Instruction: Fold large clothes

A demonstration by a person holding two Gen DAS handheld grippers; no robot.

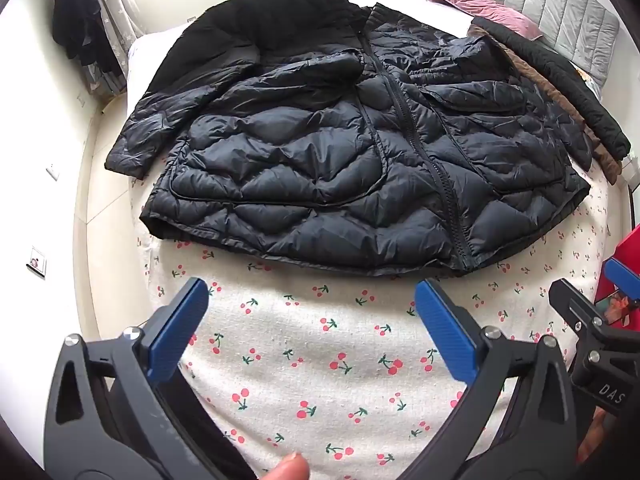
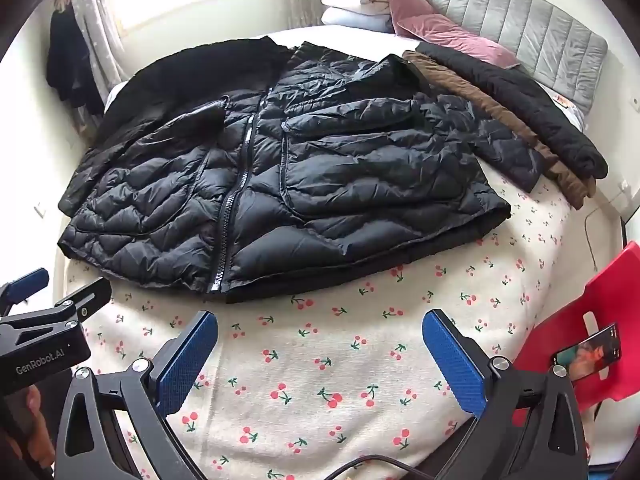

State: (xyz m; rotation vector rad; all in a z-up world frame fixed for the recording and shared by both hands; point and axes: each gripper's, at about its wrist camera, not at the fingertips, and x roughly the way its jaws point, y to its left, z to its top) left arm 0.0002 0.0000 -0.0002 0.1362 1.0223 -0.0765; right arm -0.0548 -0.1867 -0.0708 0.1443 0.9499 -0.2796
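Note:
A large black quilted puffer jacket point(image 1: 340, 152) lies spread flat, front up and zipped, on a bed with a cherry-print sheet point(image 1: 320, 360). Its sleeves are folded in over the chest. It also shows in the right wrist view point(image 2: 280, 184). My left gripper point(image 1: 312, 296) is open and empty above the sheet, short of the jacket's hem. My right gripper point(image 2: 320, 332) is open and empty too, just short of the hem. The right gripper's body shows at the right edge of the left wrist view point(image 1: 592, 320).
A second dark coat with a brown lining point(image 2: 520, 108) lies along the bed's far right side. Pink and white pillows point(image 2: 400, 12) rest against a grey headboard point(image 2: 520, 20). A red chair with a phone point(image 2: 588, 352) stands at the right. Dark clothes point(image 1: 80, 28) hang by the curtain.

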